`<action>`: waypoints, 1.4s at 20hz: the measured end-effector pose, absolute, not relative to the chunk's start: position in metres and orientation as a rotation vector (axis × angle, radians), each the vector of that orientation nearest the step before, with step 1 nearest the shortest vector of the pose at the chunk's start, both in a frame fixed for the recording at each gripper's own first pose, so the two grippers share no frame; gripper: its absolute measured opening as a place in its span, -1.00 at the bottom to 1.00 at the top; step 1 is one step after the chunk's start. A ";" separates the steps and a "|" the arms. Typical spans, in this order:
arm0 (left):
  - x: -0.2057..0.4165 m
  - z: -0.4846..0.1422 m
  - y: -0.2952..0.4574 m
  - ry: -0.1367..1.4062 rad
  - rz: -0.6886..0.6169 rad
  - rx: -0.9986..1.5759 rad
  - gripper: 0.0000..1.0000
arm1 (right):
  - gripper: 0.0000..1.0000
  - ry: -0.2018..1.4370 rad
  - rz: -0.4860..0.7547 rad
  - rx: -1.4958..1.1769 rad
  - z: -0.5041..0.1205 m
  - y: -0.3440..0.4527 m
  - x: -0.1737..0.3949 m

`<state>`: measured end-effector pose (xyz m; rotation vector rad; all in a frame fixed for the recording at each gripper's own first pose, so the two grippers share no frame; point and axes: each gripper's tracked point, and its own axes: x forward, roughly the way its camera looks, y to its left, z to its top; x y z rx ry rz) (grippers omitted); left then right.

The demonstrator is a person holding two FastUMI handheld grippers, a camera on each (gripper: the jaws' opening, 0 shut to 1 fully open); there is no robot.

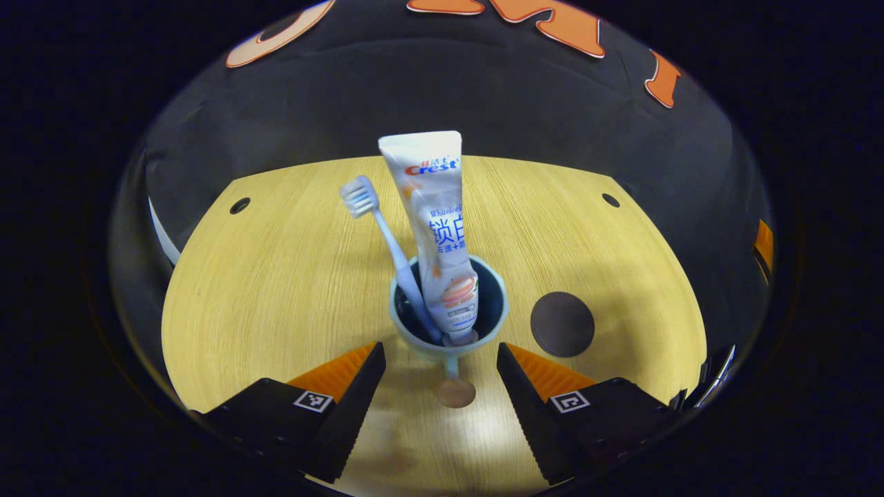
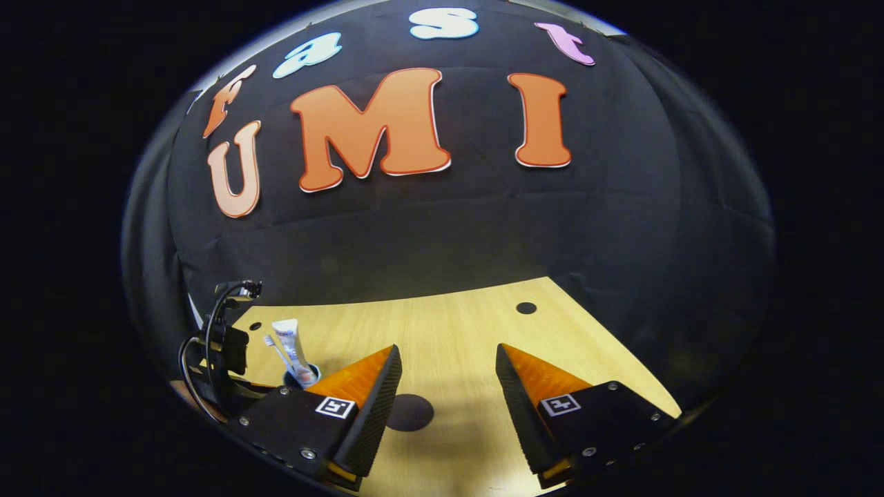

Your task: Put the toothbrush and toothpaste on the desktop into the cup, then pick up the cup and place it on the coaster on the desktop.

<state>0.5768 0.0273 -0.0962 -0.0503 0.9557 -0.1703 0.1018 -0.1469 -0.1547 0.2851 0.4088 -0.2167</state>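
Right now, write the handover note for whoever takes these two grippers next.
Left gripper: open, holding nothing, lined up just short of the cup, fingers either side of its handle.
Right gripper: open, holding nothing, over the desktop with the coaster just ahead of its fingers.
Toothbrush and toothpaste both stand in the cup, leaning.
Coaster, in the left gripper view, lies bare on the desk beside the cup.
Done: both items loaded.
Left: grip the cup, lift it, set it on the coaster.
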 end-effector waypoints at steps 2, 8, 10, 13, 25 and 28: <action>0.578 -0.102 0.024 0.979 -0.167 -0.038 0.96 | 0.65 0.417 -0.241 0.285 -0.157 -0.158 0.094; 0.582 -0.110 0.025 1.030 -0.130 -0.028 0.48 | 0.65 0.432 -0.279 0.278 -0.161 -0.179 0.069; 0.576 -0.118 0.029 1.059 -0.124 -0.021 0.32 | 0.65 0.438 -0.283 0.280 -0.163 -0.183 0.064; 0.563 -0.111 0.032 1.066 -0.118 -0.025 -0.48 | 0.65 0.433 -0.284 0.289 -0.160 -0.186 0.061; 0.568 -0.063 0.002 0.965 -0.134 -0.011 -0.53 | 0.65 0.404 -0.303 0.282 -0.151 -0.202 0.039; 0.561 -0.039 0.002 0.927 -0.152 0.057 -0.53 | 0.65 0.405 -0.304 0.282 -0.152 -0.203 0.031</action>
